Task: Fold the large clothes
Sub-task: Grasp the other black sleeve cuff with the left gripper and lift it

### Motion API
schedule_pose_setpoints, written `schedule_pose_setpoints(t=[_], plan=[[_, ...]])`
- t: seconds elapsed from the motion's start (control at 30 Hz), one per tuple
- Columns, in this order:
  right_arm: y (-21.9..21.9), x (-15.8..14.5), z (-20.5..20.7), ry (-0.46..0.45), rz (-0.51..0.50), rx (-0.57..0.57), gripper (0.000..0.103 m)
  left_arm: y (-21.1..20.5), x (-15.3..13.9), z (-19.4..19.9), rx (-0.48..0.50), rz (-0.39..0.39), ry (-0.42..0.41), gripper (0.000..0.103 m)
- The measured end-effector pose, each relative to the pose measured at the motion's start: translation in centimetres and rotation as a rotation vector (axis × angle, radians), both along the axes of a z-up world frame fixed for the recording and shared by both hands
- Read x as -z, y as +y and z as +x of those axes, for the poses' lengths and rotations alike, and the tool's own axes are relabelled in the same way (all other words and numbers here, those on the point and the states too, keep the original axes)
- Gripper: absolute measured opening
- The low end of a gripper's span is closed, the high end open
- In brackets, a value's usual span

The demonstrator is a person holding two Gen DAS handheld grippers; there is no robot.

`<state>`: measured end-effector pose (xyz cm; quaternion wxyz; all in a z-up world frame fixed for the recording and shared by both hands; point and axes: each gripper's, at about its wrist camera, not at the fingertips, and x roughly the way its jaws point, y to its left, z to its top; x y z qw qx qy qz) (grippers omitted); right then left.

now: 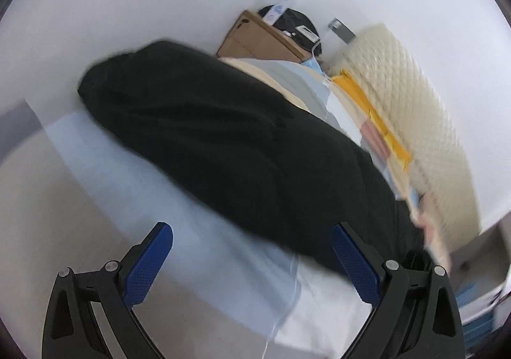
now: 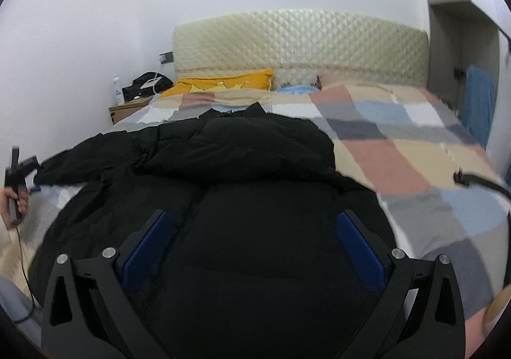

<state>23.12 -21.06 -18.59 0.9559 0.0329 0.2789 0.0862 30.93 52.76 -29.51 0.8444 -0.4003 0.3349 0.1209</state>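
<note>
A large black padded jacket lies on the checked bedspread, collar toward the headboard, one sleeve stretched out to the left. My right gripper is open and empty just above the jacket's lower front, by its zipper. The jacket also shows in the left wrist view, seen tilted. My left gripper is open and empty over the pale sheet at the jacket's edge. The left gripper also shows at the far left of the right wrist view, held in a hand by the sleeve end.
A quilted cream headboard stands at the back, with a yellow pillow below it. A cardboard box with a bottle and a black bag is beside the bed. A black cable crosses the right.
</note>
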Motion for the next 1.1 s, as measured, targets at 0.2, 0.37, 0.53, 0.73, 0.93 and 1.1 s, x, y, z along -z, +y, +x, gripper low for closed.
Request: schedule_pose_setpoints(t=[0.2, 0.37, 0.53, 0.73, 0.93, 1.1], plan=[[4.6, 1.7, 0.0, 0.032, -0.056, 0.012, 0.103, 2.9, 3.7, 1.4, -0.025, -0.166, -0.082, 0.101], [6.9, 2.4, 0.9, 0.045, -0.082, -0.009, 0.103, 4.5, 4.3, 2.8, -0.004, -0.210, -0.156, 0.101], [7.2, 2.9, 2.5, 0.070, -0.071, 0.007, 0.103, 6.3, 4.7, 3.1, -0.055, -0.281, -0.212, 0.101], [6.1, 3.4, 3.3, 0.107, -0.036, 0.056, 0.103, 7.8, 4.8, 4.2, -0.113, -0.254, -0.185, 0.069], [5.4, 2.8, 2.7, 0.104, -0.015, 0.051, 0.103, 8.5, 4.8, 3.0, -0.203, -0.266, -0.167, 0.021], [4.6, 2.0, 2.0, 0.094, 0.017, 0.044, 0.103, 7.0, 1.0, 3.1, -0.223, -0.092, -0.100, 0.012]])
